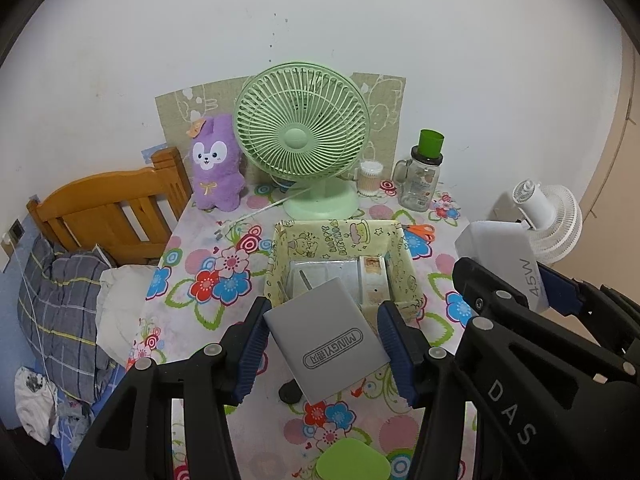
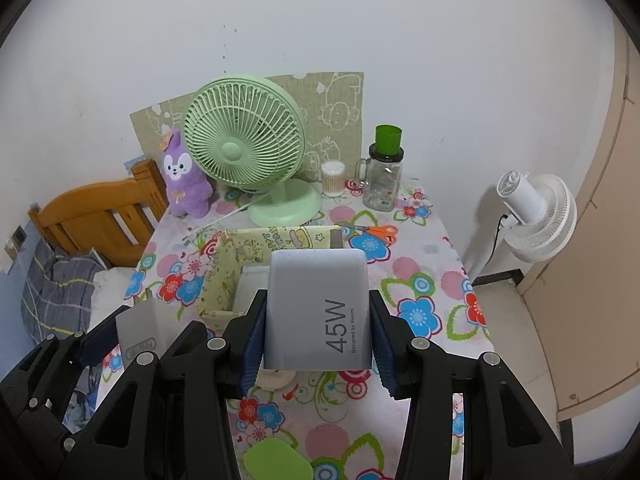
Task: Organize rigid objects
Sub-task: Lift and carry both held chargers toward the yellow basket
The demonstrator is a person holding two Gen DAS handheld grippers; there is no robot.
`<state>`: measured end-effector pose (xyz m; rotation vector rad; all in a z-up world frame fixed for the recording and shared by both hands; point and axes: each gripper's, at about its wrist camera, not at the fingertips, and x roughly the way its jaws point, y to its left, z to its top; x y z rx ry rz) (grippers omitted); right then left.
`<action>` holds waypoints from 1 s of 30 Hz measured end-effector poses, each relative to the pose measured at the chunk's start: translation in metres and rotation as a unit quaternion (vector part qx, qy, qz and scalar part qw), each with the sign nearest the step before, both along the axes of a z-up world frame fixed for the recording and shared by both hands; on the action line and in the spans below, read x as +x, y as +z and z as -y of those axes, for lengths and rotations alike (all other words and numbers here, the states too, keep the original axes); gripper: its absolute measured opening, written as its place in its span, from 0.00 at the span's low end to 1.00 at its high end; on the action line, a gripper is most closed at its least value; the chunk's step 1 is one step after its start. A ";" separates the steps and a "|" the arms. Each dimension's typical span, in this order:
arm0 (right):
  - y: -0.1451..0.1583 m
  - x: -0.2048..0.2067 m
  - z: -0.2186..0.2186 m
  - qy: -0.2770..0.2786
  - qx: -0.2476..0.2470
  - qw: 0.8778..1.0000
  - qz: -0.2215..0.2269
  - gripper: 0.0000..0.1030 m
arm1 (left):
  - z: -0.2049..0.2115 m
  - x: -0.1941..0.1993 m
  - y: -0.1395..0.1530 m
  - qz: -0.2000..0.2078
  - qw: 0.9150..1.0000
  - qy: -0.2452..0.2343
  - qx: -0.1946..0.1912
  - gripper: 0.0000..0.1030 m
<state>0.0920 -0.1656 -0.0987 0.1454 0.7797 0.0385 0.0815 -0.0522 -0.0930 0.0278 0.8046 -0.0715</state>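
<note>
My left gripper point(image 1: 325, 343) is shut on a grey charger block point(image 1: 326, 340) marked MINGYI, held tilted above the floral table just short of the yellow patterned box point(image 1: 340, 236). My right gripper point(image 2: 318, 340) is shut on a white 45W charger point(image 2: 320, 308), its prongs pointing toward the same yellow box point(image 2: 224, 264). The two hang side by side: the white charger point(image 1: 508, 256) shows at the right of the left wrist view, the grey charger point(image 2: 144, 328) at the left of the right wrist view. The box holds a few pale flat items.
At the back of the table stand a green desk fan point(image 1: 302, 140), a purple plush point(image 1: 216, 164), a cotton-swab tub point(image 1: 370, 178) and a glass jar with a green cap point(image 1: 424, 176). Orange scissors point(image 1: 418, 232) lie behind the box. A green lid point(image 1: 354, 464) lies near the front edge.
</note>
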 end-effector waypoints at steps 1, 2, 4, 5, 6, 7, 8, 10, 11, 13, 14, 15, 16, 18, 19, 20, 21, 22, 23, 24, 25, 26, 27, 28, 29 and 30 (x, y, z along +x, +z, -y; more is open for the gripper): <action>-0.001 0.003 -0.001 0.000 0.000 1.000 -0.001 0.49 | 0.000 0.002 -0.001 0.000 1.000 0.000 0.002 0.55; -0.003 0.006 -0.001 0.000 0.000 1.000 -0.003 0.49 | 0.000 0.005 -0.002 -0.001 1.000 0.000 0.003 0.55; -0.005 0.012 -0.003 0.000 0.000 1.000 -0.006 0.49 | 0.000 0.011 -0.005 -0.003 1.000 0.001 0.005 0.55; -0.006 0.015 -0.003 0.001 0.000 1.000 -0.008 0.49 | 0.000 0.014 -0.006 -0.004 1.000 0.001 0.006 0.55; -0.008 0.018 -0.004 0.001 -0.001 1.000 -0.009 0.49 | 0.000 0.018 -0.008 -0.006 1.000 0.002 0.006 0.55; -0.010 0.023 -0.005 0.001 -0.001 1.000 -0.011 0.49 | -0.001 0.021 -0.009 -0.007 1.000 0.002 0.006 0.55; -0.011 0.026 -0.005 0.001 -0.002 1.000 -0.013 0.49 | -0.001 0.024 -0.011 -0.009 1.000 0.003 0.006 0.55; -0.014 0.033 -0.006 0.001 -0.002 1.000 -0.016 0.49 | -0.001 0.031 -0.014 -0.011 1.000 0.004 0.008 0.55; -0.016 0.037 -0.006 0.001 -0.002 1.000 -0.017 0.49 | -0.002 0.035 -0.016 -0.011 1.000 0.004 0.010 0.55; -0.020 0.044 -0.008 0.002 -0.003 1.000 -0.020 0.49 | -0.002 0.042 -0.020 -0.013 1.000 0.005 0.012 0.55; -0.022 0.048 -0.008 0.003 -0.003 1.000 -0.022 0.49 | -0.001 0.045 -0.021 -0.014 1.000 0.005 0.012 0.55; -0.025 0.053 -0.009 0.004 -0.003 1.000 -0.024 0.49 | -0.002 0.048 -0.024 -0.015 1.000 0.006 0.012 0.55; -0.027 0.056 -0.009 0.005 -0.003 1.000 -0.025 0.49 | -0.003 0.052 -0.027 -0.017 1.000 0.007 0.012 0.55; -0.032 0.065 -0.011 0.007 -0.004 1.000 -0.026 0.49 | -0.004 0.060 -0.032 -0.018 1.000 0.009 0.012 0.55; -0.035 0.068 -0.013 0.008 -0.005 1.000 -0.028 0.49 | -0.005 0.063 -0.035 -0.020 1.000 0.010 0.012 0.55; -0.037 0.072 -0.014 0.009 -0.005 1.000 -0.028 0.49 | -0.005 0.067 -0.038 -0.020 1.000 0.011 0.011 0.55; -0.041 0.076 -0.016 0.010 -0.005 1.000 -0.029 0.49 | -0.006 0.070 -0.040 -0.020 1.000 0.012 0.012 0.55; -0.044 0.081 -0.017 0.011 -0.005 0.999 -0.030 0.49 | -0.007 0.074 -0.045 -0.022 1.000 0.013 0.013 0.55; -0.048 0.085 -0.018 0.012 -0.004 0.999 -0.031 0.49 | -0.007 0.078 -0.049 -0.023 1.000 0.013 0.013 0.55; -0.053 0.089 -0.019 0.013 -0.003 0.999 -0.034 0.49 | -0.008 0.082 -0.053 -0.026 0.999 0.014 0.014 0.55; -0.058 0.094 -0.020 0.014 -0.001 0.999 -0.037 0.49 | -0.008 0.088 -0.059 -0.030 0.999 0.014 0.015 0.55; -0.062 0.098 -0.021 0.015 0.002 0.999 -0.037 0.49 | -0.008 0.091 -0.063 -0.030 0.999 0.015 0.016 0.55; -0.068 0.104 -0.022 0.017 0.003 0.999 -0.039 0.49 | -0.008 0.096 -0.067 -0.031 0.999 0.014 0.019 0.55; -0.072 0.107 -0.022 0.018 0.003 0.999 -0.039 0.49 | -0.008 0.099 -0.071 -0.032 0.999 0.013 0.019 0.55; -0.076 0.111 -0.023 0.019 0.005 0.999 -0.038 0.49 | -0.008 0.103 -0.075 -0.032 0.999 0.013 0.020 0.55; -0.080 0.115 -0.024 0.021 0.005 0.999 -0.038 0.49 | -0.008 0.106 -0.079 -0.033 0.999 0.012 0.021 0.55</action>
